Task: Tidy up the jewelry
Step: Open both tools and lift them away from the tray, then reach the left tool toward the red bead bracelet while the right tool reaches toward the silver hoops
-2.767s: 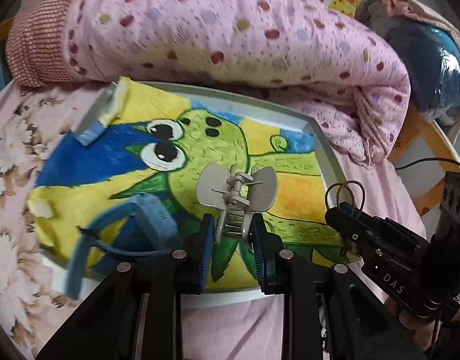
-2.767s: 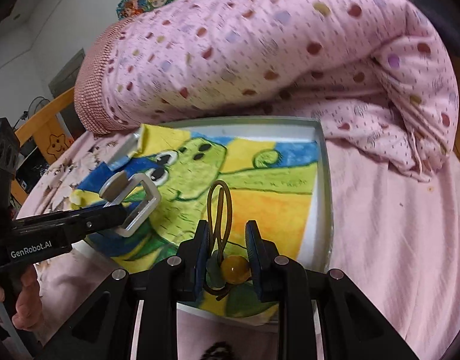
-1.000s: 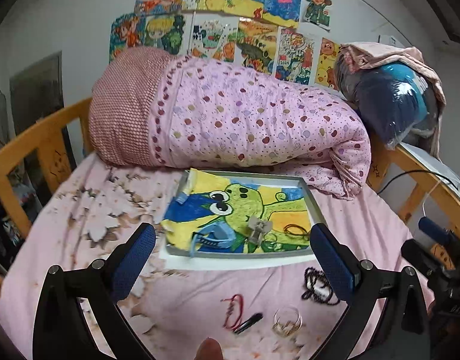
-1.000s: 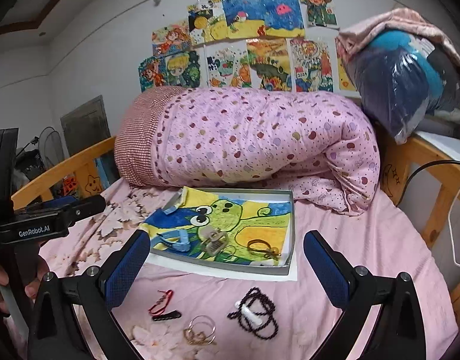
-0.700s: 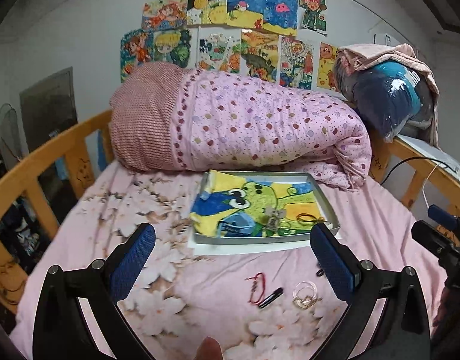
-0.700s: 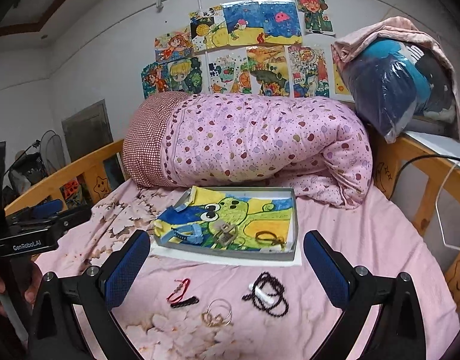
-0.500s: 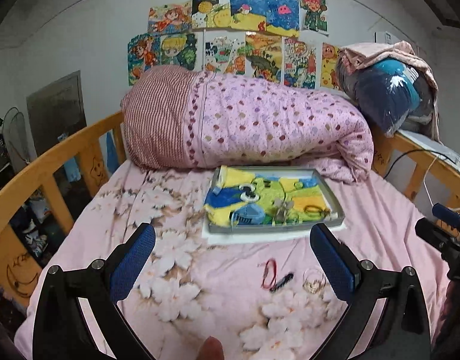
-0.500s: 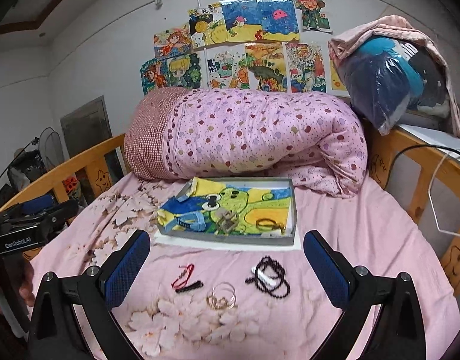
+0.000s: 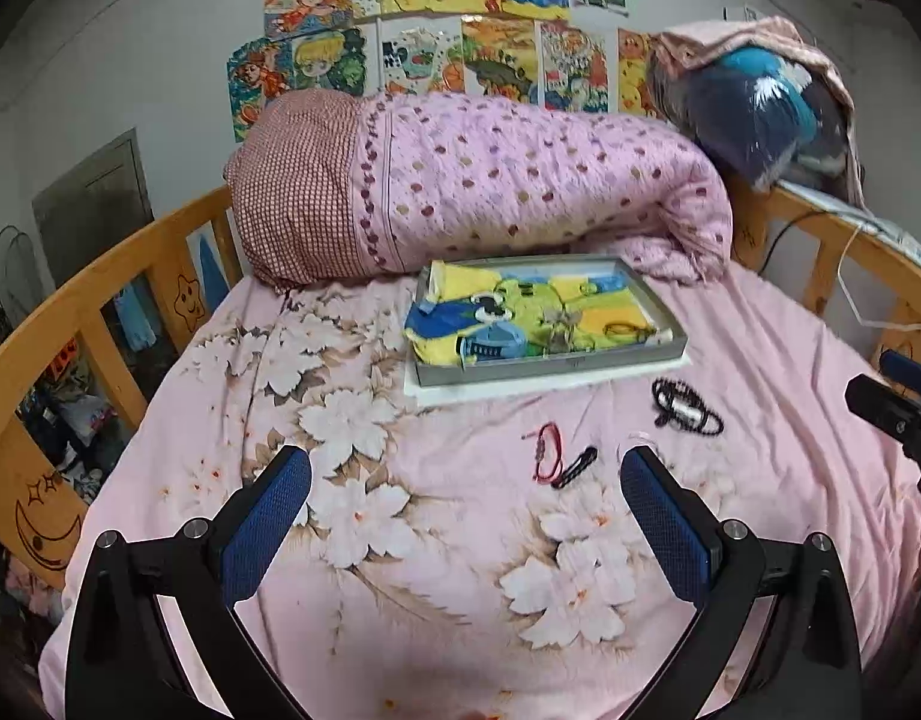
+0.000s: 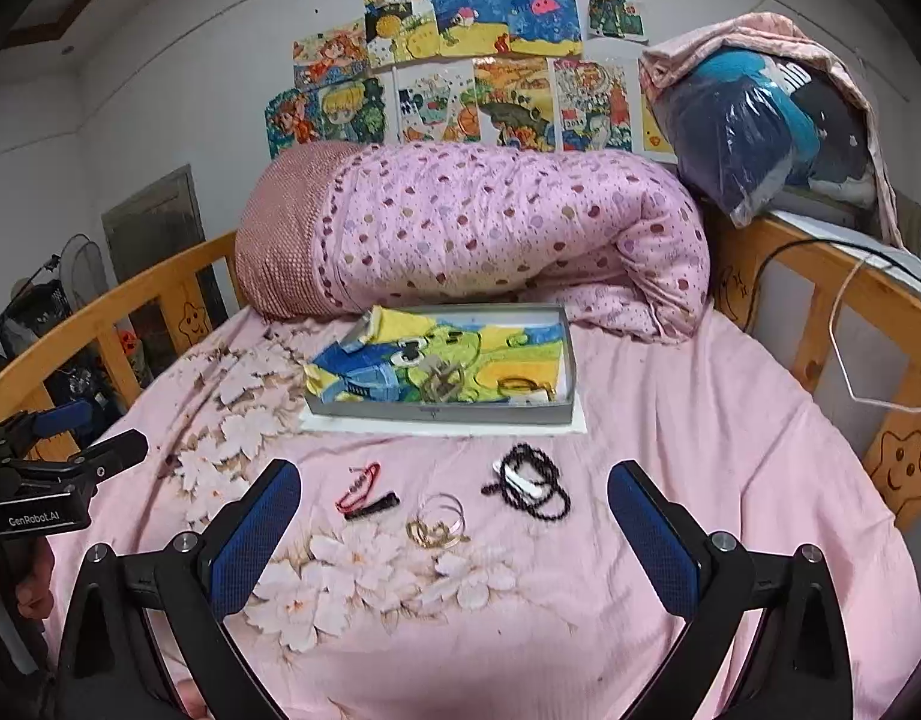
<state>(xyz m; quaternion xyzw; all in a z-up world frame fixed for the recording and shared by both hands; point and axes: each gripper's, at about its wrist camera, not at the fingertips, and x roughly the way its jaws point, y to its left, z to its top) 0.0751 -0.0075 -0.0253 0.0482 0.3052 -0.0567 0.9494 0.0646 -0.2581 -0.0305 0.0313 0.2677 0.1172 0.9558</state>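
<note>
A grey tray (image 9: 664, 315) (image 10: 569, 360) with a frog picture lies on the pink bed. In it are a blue band (image 9: 490, 345), a grey hair claw (image 9: 559, 324) (image 10: 439, 384) and a dark hair tie (image 9: 625, 331) (image 10: 520, 385). On the sheet before it lie a red bracelet (image 9: 549, 456) (image 10: 359, 489), a black clip (image 9: 574, 467) (image 10: 373, 505), gold rings (image 10: 439, 519) and a black bead necklace (image 9: 685, 411) (image 10: 529, 486). My left gripper (image 9: 465, 507) and right gripper (image 10: 454, 519) are both wide open and empty, held back above the sheet.
A rolled pink dotted quilt (image 9: 490, 186) (image 10: 478, 228) lies behind the tray. Wooden bed rails (image 9: 100, 294) (image 10: 850, 282) run along both sides. A bagged bundle (image 10: 754, 132) sits on the right rail, with cables beside it. Drawings hang on the wall (image 10: 460, 48).
Both grippers let go of the hair claw and the hair tie in the tray, opened wide, and pulled back and up from the tray. The tray now looks smaller and farther.
</note>
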